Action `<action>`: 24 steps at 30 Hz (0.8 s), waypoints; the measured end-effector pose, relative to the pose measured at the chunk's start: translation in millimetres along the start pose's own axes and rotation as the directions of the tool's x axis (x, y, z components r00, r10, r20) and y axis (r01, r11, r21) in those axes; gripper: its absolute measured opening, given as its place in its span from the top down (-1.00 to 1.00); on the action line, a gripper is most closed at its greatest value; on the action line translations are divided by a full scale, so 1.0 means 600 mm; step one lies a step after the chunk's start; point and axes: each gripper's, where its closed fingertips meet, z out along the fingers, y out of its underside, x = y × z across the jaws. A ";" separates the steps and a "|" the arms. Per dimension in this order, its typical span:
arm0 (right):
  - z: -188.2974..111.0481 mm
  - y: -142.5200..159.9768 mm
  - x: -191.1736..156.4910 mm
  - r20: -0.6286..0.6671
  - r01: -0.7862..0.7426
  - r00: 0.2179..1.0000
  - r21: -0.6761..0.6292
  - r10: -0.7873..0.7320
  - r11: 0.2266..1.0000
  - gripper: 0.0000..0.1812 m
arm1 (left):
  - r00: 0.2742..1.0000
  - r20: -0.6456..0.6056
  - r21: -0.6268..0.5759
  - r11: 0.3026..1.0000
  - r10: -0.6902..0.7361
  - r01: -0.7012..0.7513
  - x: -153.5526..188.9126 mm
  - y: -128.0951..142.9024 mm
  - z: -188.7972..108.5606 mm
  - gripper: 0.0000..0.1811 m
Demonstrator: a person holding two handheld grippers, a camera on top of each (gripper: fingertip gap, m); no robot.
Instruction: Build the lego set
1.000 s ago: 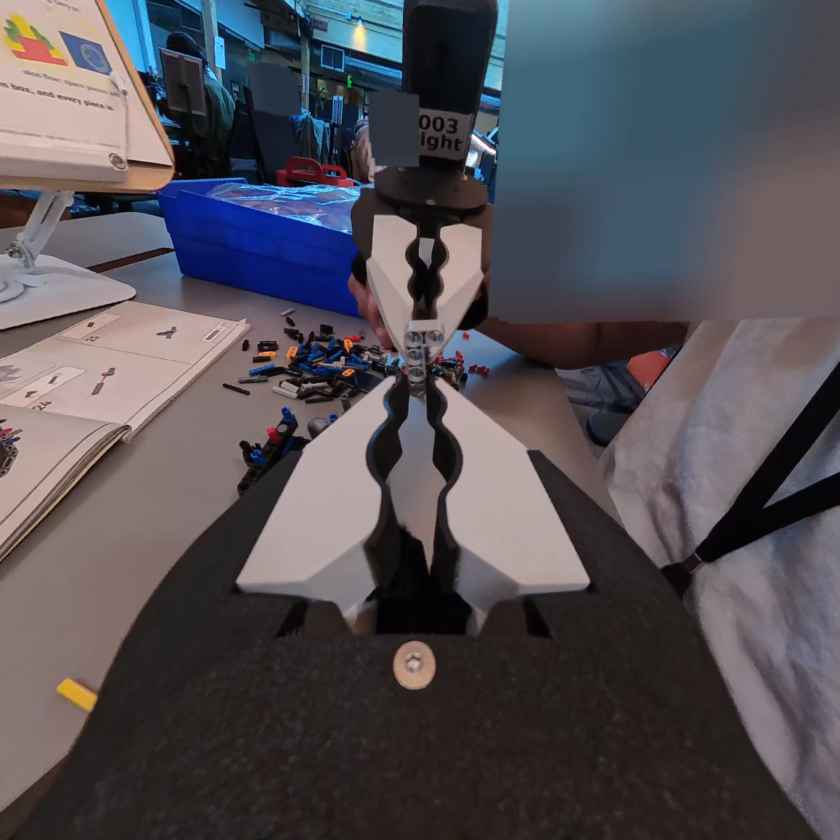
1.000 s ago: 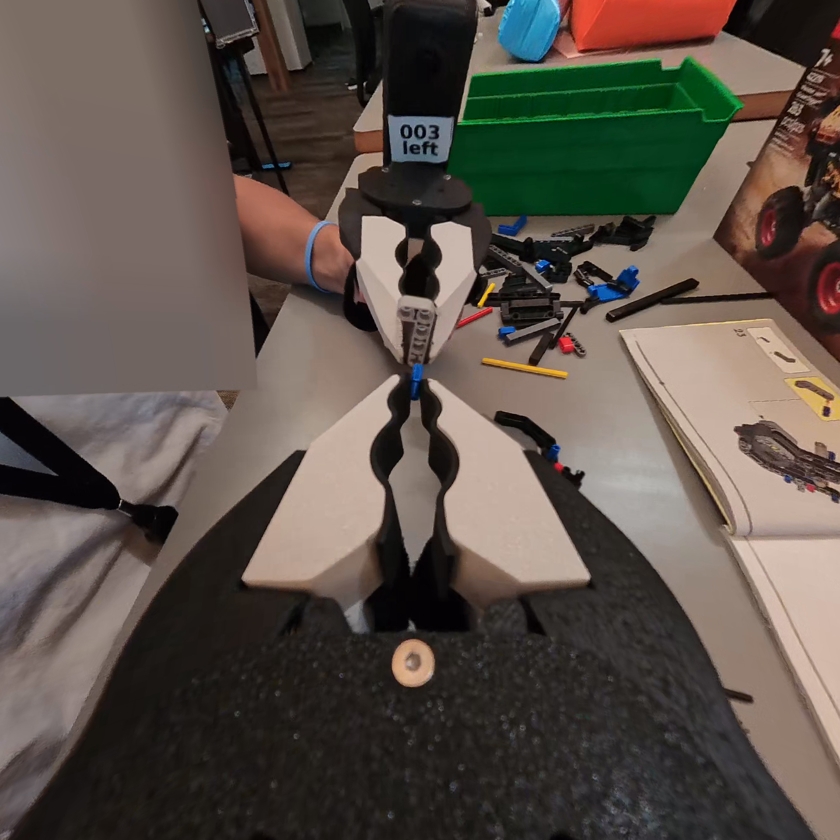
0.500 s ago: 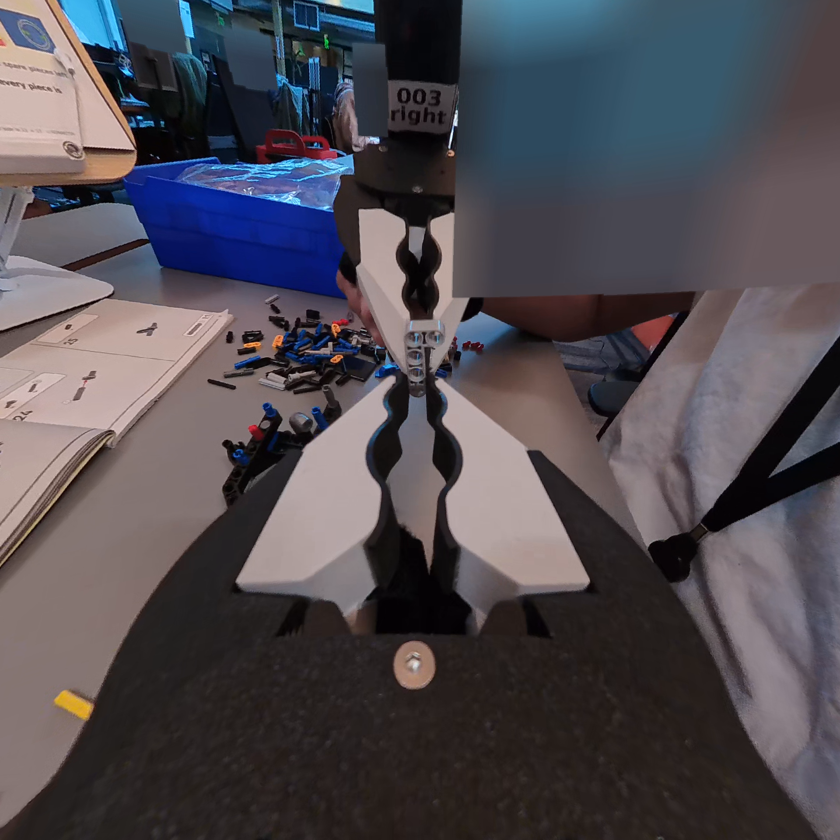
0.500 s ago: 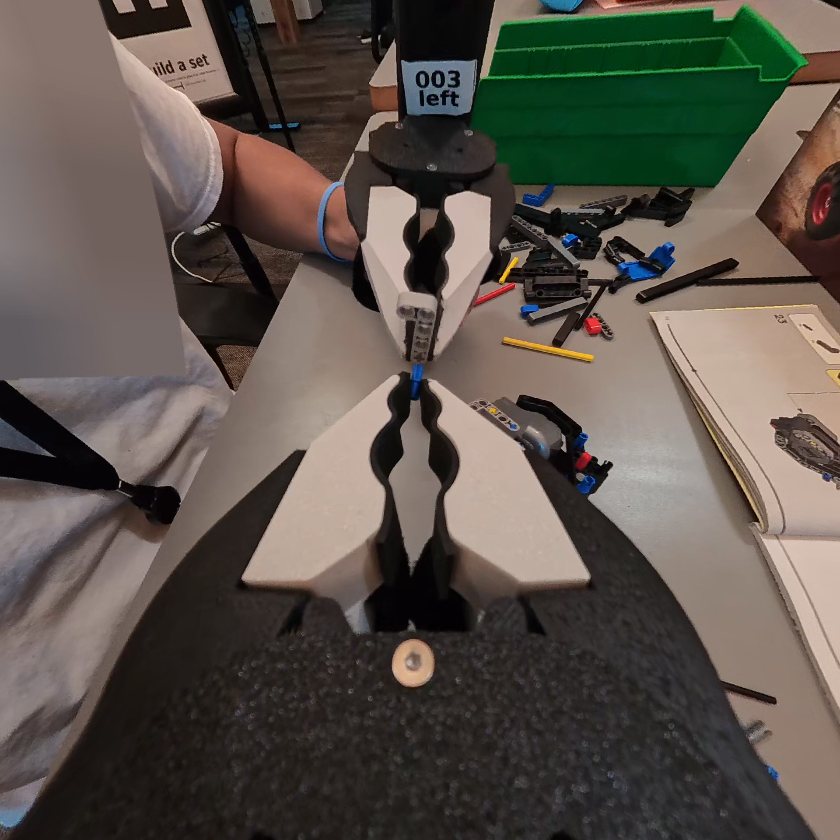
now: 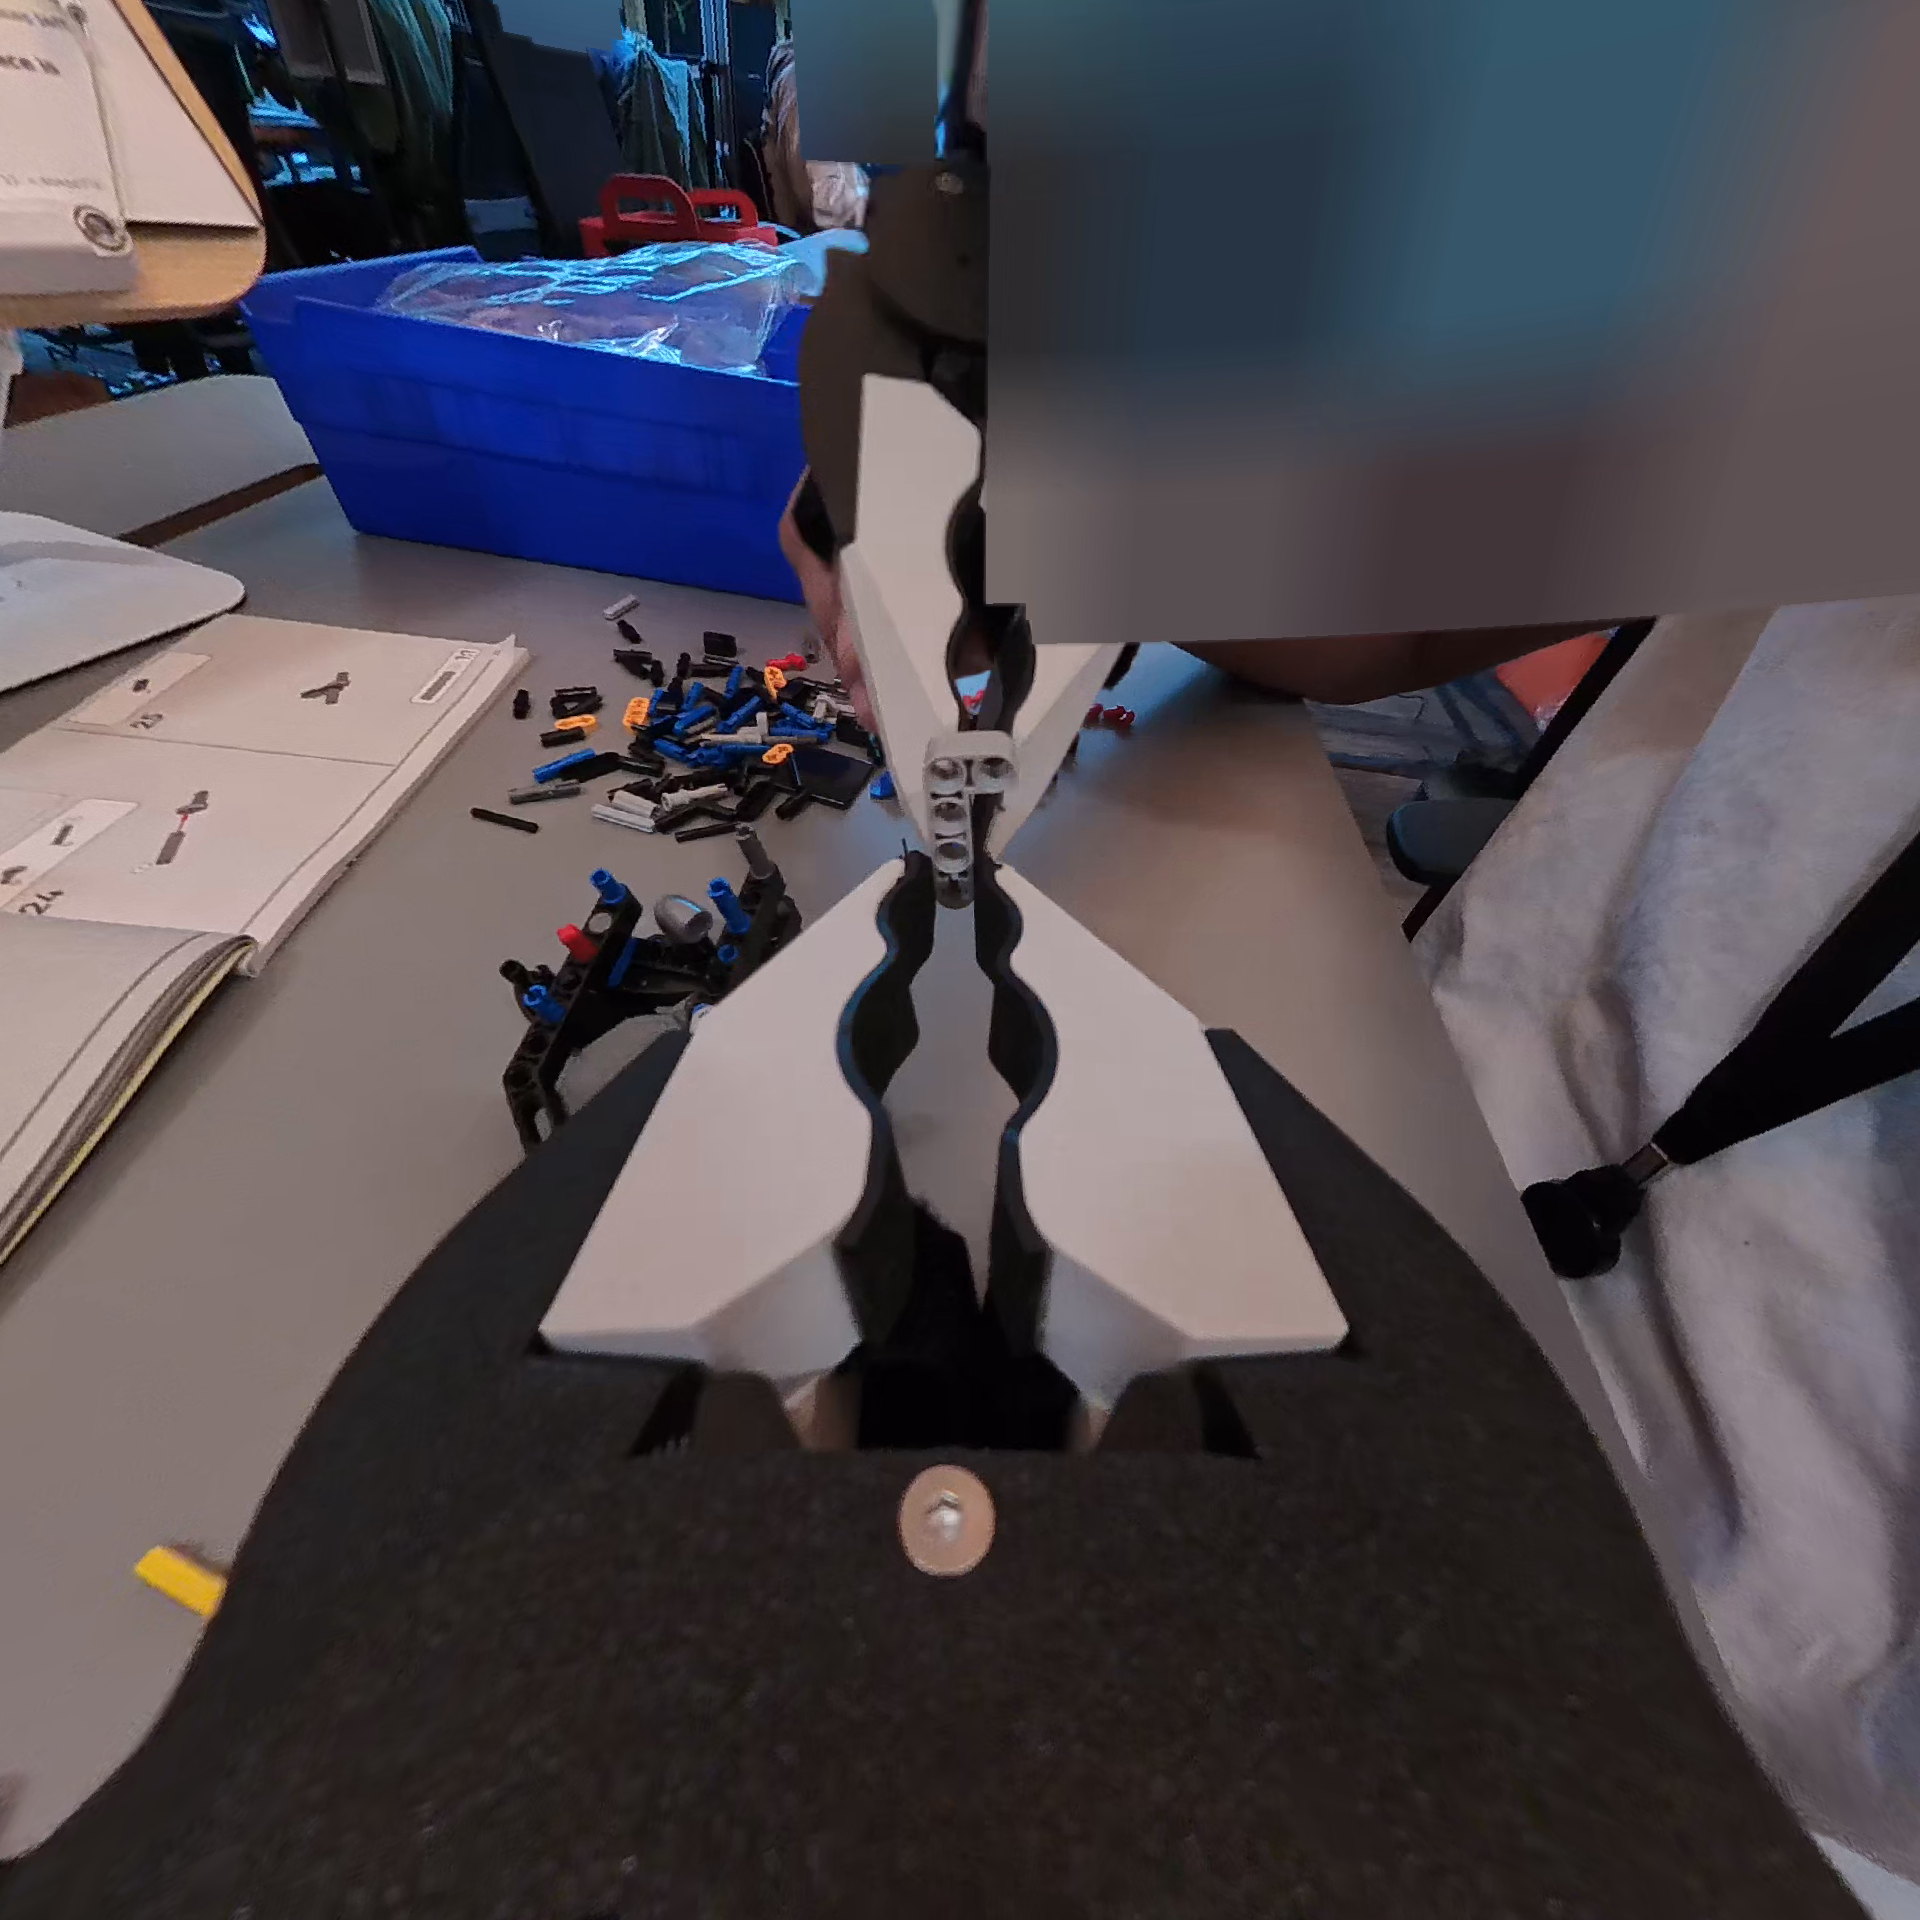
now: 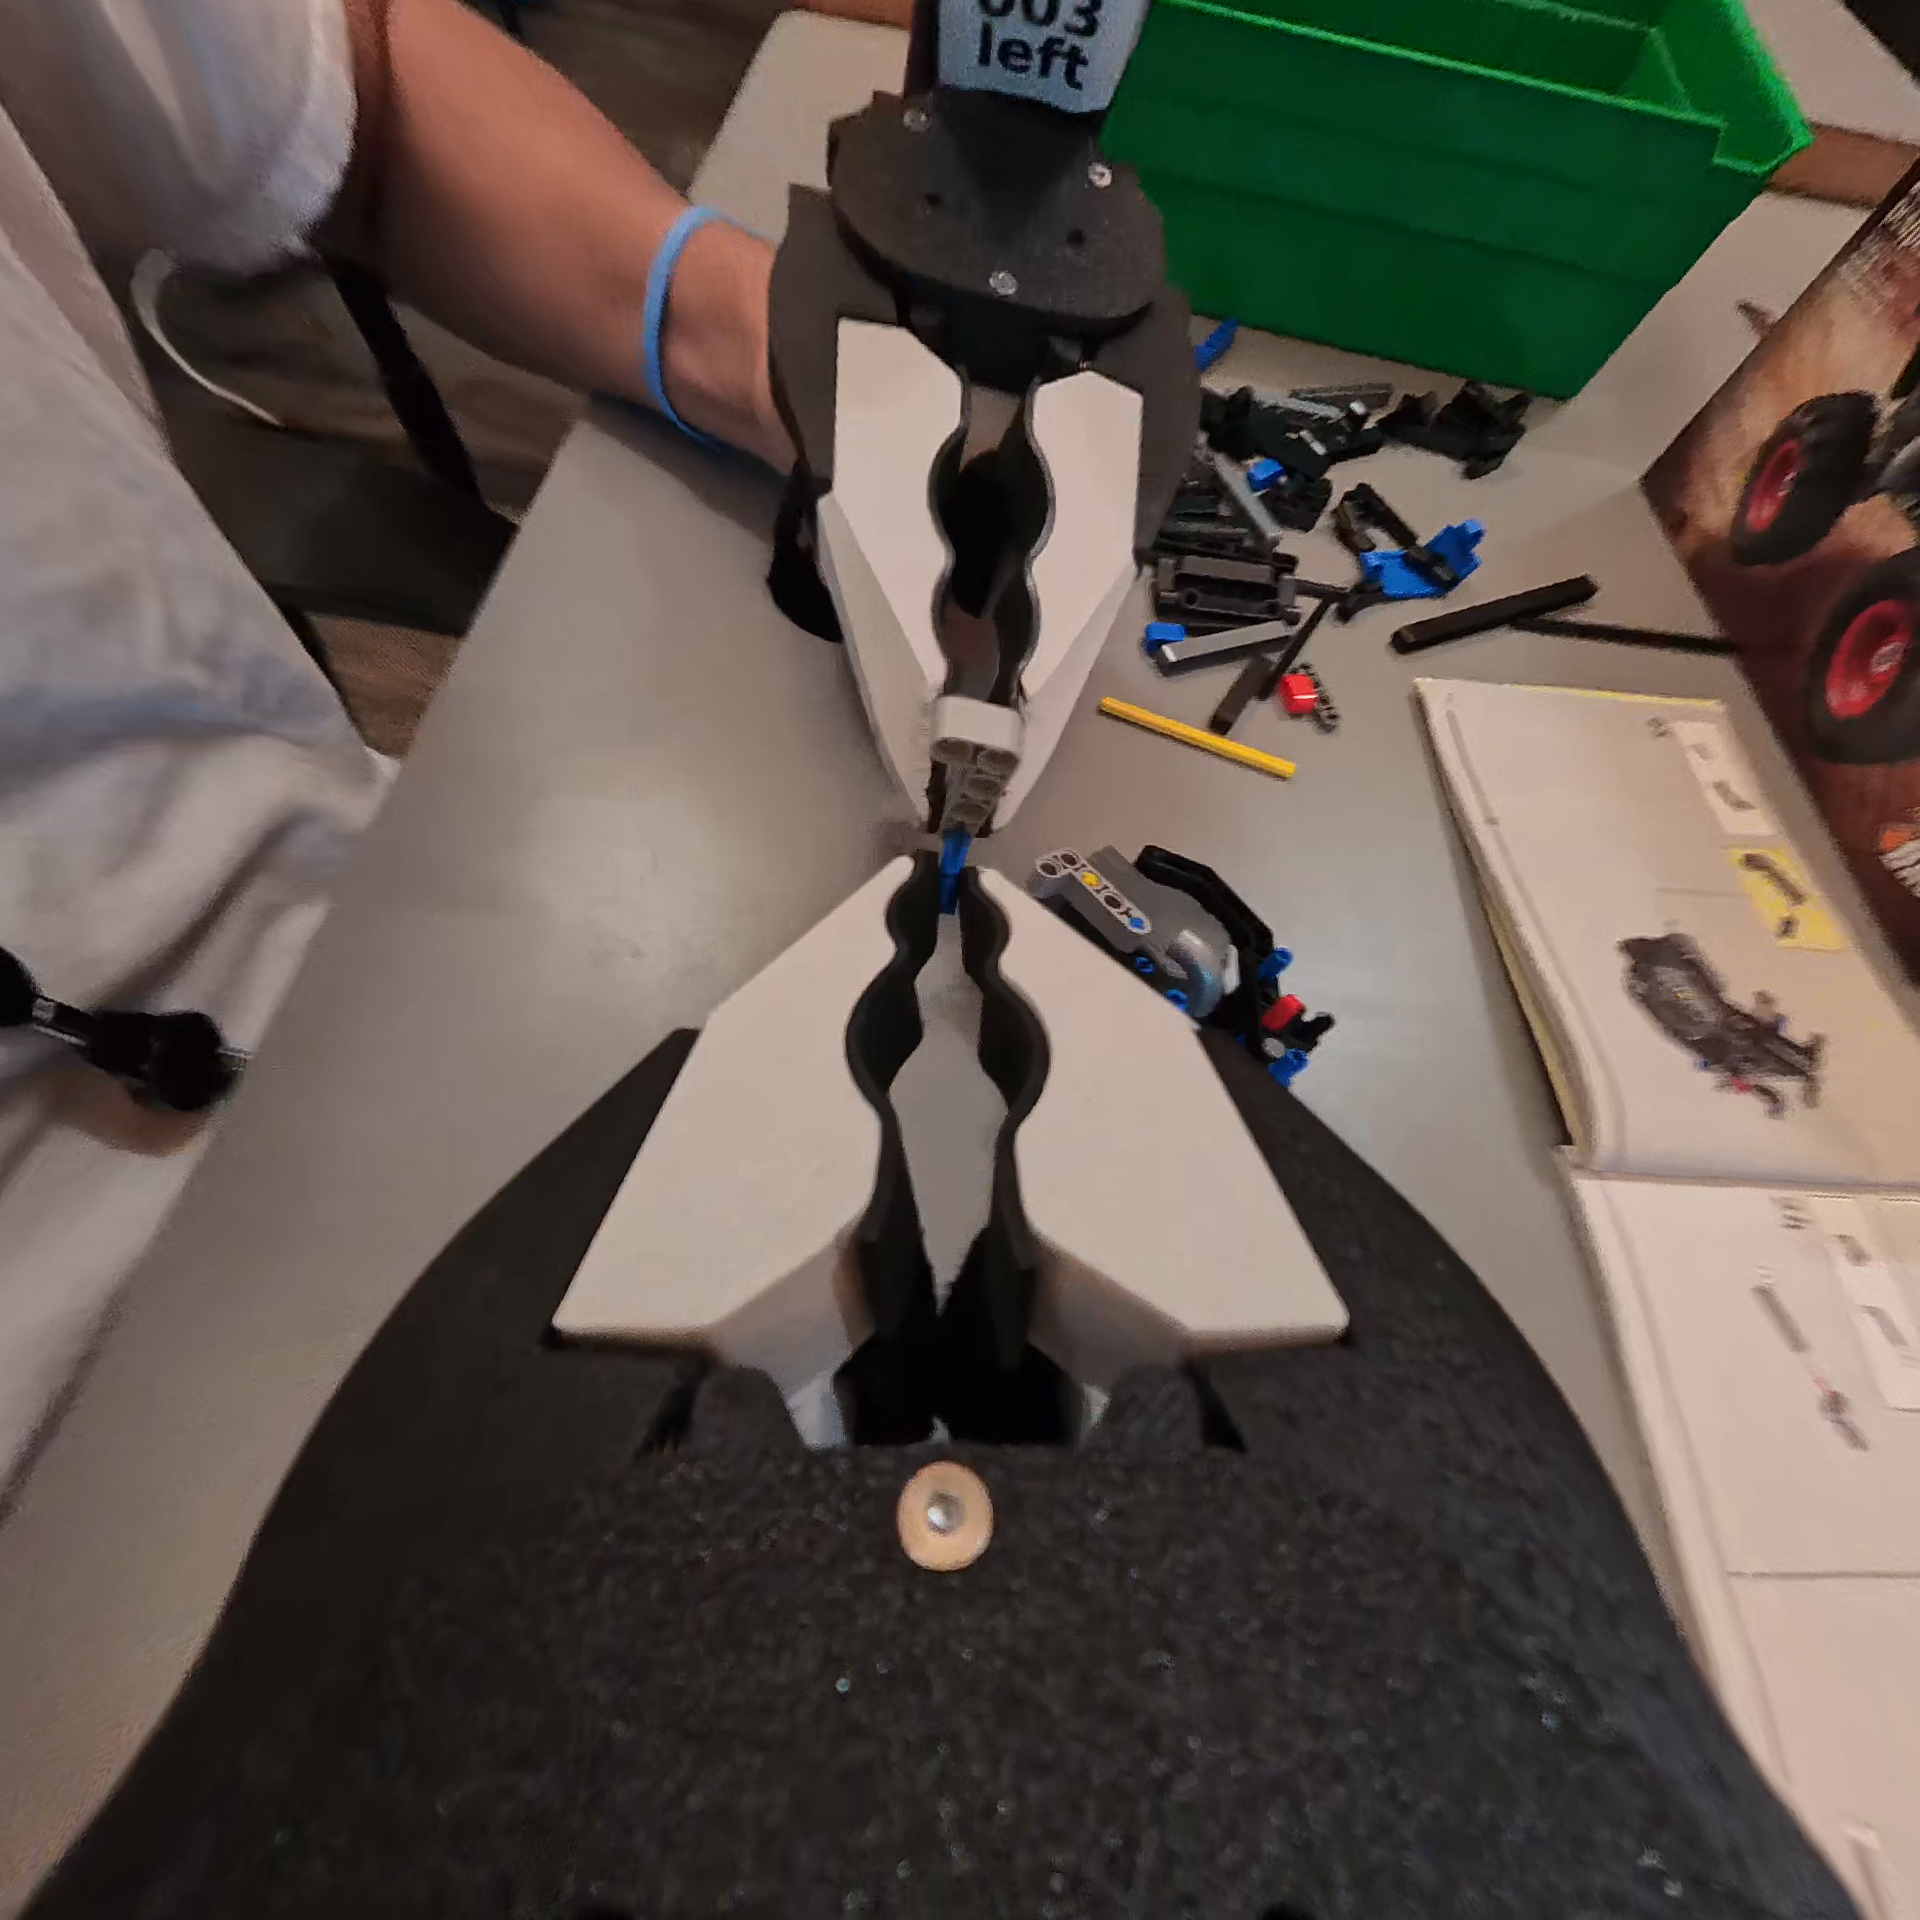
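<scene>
Beam [image 5: 961,816] and pin [image 6: 952,873] met in mid-air above the table [image 6: 644,748], between the two tools, tip to tip. The grey L-shaped beam was pinched at its lower end by the left gripper [image 5: 951,883], its row of holes facing that camera; the right gripper [image 6: 948,883] was pressed together on the blue pin, whose free end reached the beam's bottom edge. Whether the pin had yet entered a hole could not be told. To do this step well, I judged that the pin's axis should line up squarely with the chosen hole before any push, since a tilted pin would bind or twist out of the narrow grip. A short, straight push along the fingers seemed best, with the left tool held rigid as the anvil. The slim hold on so small a pin looked likely to slip if force came off-axis. On the table beside the grippers lay the part-built chassis [image 6: 1184,945], with loose pieces [image 5: 707,738] farther off, a yellow axle [image 6: 1195,738], open booklet [image 6: 1662,935], blue bin [image 5: 540,436] and green bin [image 6: 1455,197].
</scene>
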 end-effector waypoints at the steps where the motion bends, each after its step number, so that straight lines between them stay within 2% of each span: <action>1: 0.000 0.000 0.003 -0.036 0.042 0.998 -0.014 -0.043 0.999 0.97 | 1.000 -0.001 0.002 1.000 -0.016 0.016 -0.002 0.000 0.000 0.94; 6: 0.006 0.013 0.018 -0.181 0.234 0.949 -0.141 -0.257 0.962 0.98 | 0.993 0.009 -0.034 0.992 -0.121 0.121 -0.016 0.010 0.003 0.94; 10: 0.015 0.028 0.023 -0.249 0.403 0.842 -0.303 -0.480 0.864 0.98 | 0.979 0.017 -0.085 0.975 -0.204 0.204 -0.023 0.026 0.008 0.94; 16: 0.011 0.018 0.027 -0.298 0.432 0.796 -0.331 -0.527 0.839 0.97 | 0.979 0.028 -0.059 0.977 -0.202 0.203 -0.027 0.017 0.006 0.94; 24: 0.020 0.026 0.017 -0.255 0.540 0.665 -0.484 -0.702 0.688 0.97 | 0.985 0.021 -0.129 0.976 -0.172 0.173 -0.018 0.032 0.005 0.94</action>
